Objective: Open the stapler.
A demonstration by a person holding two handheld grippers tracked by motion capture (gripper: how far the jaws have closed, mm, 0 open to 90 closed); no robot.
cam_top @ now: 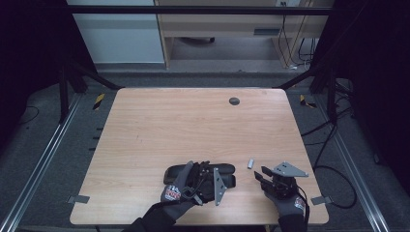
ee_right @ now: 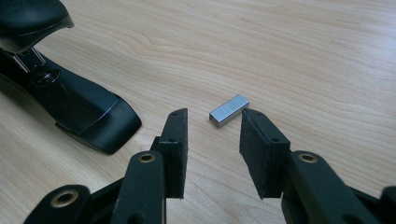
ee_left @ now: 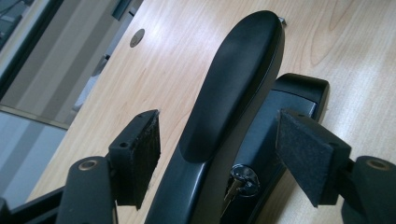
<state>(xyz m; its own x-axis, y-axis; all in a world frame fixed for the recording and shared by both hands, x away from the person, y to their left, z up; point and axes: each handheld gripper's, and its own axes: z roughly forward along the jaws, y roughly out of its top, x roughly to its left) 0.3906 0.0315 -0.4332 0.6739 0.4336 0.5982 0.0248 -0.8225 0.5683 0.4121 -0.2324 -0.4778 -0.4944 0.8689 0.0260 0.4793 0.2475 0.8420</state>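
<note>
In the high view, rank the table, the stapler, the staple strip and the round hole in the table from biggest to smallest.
1. table
2. stapler
3. round hole
4. staple strip

The last two look close in size; the hole lies farther from the camera.
</note>
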